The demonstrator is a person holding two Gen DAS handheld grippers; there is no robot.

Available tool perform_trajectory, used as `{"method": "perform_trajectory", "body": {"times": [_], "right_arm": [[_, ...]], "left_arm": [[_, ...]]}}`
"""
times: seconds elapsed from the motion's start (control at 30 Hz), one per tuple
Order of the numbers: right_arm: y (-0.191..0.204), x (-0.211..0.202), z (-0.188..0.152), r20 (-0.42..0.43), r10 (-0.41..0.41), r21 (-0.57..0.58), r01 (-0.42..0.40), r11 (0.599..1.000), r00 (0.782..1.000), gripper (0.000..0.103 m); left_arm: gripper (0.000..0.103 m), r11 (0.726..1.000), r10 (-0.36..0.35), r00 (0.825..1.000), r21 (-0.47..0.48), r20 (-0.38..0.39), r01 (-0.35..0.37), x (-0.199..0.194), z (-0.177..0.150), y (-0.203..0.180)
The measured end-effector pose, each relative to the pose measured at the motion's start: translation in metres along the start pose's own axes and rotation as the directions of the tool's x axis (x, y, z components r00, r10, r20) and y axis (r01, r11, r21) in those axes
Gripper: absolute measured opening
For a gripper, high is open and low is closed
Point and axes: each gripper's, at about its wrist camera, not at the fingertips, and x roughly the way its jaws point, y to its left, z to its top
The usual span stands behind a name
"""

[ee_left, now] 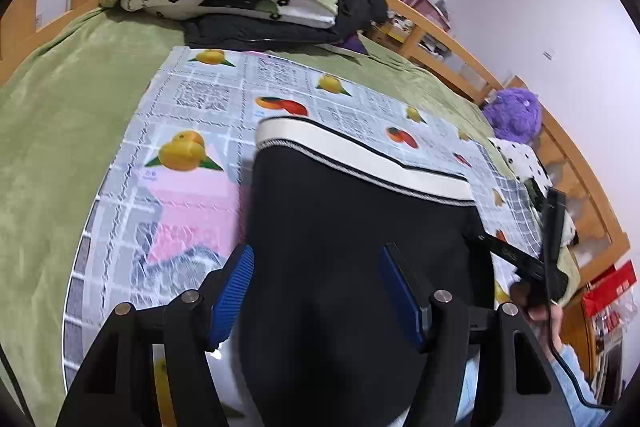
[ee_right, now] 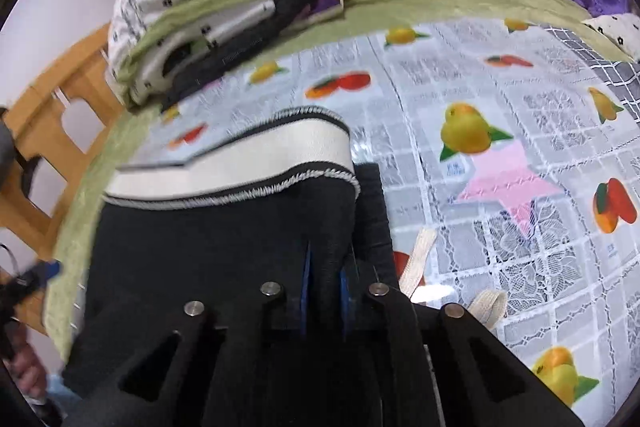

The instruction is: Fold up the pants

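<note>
while the black pants (ee_left: 352, 227) lie on the fruit-print cloth (ee_left: 192, 115), apparently folded once, the right gripper (ee_right: 326, 291) pinches their edge, the left gripper (ee_left: 316, 291) gapes, and more folds seem to remain.

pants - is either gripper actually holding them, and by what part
The right gripper is shut on the black pants, pinching a fold of fabric below the white waistband. The left gripper is open, holding nothing.
</note>
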Motion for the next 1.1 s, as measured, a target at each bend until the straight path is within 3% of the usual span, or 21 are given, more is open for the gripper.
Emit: {"method": "perform_trajectory", "body": {"times": [0.07,0.2,0.37,0.5,0.57,0.7,0.77,0.83,0.87,0.9,0.97,1.1], "right_arm": [[-0.004,-0.006,0.0,-0.002,0.009,0.019,-0.009,1.0,1.0,0.023],[-0.002,-0.031,-0.009,-0.022,0.013,0.024,-0.013,1.0,1.0,0.023],[0.001,-0.058,-0.039,-0.029,0.036,-0.013,-0.036,0.999,0.999,0.03],[-0.007,-0.062,-0.06,-0.071,0.076,0.015,-0.075,0.997,0.995,0.038],[-0.011,-0.062,-0.071,-0.094,0.094,0.037,-0.09,0.995,0.991,0.039],[-0.015,-0.062,-0.093,-0.139,0.099,0.05,-0.092,0.994,0.985,0.053],[-0.018,-0.058,-0.102,-0.163,0.116,0.056,-0.108,0.993,0.98,0.054],[-0.022,-0.051,-0.109,-0.165,0.146,0.09,-0.132,0.987,0.975,0.054],[-0.024,-0.049,-0.11,-0.16,0.154,0.103,-0.139,0.985,0.975,0.053],[-0.024,-0.049,-0.109,-0.154,0.156,0.107,-0.14,0.984,0.976,0.044],[-0.026,-0.054,-0.11,-0.129,0.146,0.108,-0.133,0.985,0.981,0.029],[-0.026,-0.059,-0.114,-0.108,0.139,0.078,-0.131,0.988,0.984,0.024]], "left_arm": [[0.063,0.999,0.023,1.0,0.022,-0.002,-0.023,-0.01,-0.013,-0.004],[0.063,0.99,0.13,0.991,0.055,0.01,-0.131,-0.034,-0.051,-0.006],[0.067,0.986,0.11,0.993,0.134,-0.046,-0.103,-0.057,-0.103,-0.021],[0.067,0.948,0.245,0.966,0.229,-0.077,-0.222,-0.037,-0.124,-0.029],[0.067,0.939,0.275,0.956,0.241,-0.101,-0.245,-0.024,-0.128,-0.029],[0.067,0.914,0.317,0.934,0.318,-0.163,-0.254,0.003,-0.138,-0.034],[0.067,0.885,0.351,0.927,0.369,-0.13,-0.284,0.009,-0.143,-0.04],[0.067,0.88,0.356,0.93,0.368,-0.092,-0.301,0.009,-0.141,-0.04],[0.058,0.884,0.347,0.935,0.36,-0.077,-0.298,0.009,-0.139,-0.039],[0.044,0.895,0.322,0.944,0.35,-0.073,-0.278,0.008,-0.137,-0.038],[0.032,0.92,0.275,0.96,0.306,-0.056,-0.246,0.003,-0.134,-0.032],[0.028,0.941,0.238,0.97,0.256,-0.045,-0.219,0.0,-0.135,-0.025]]}}
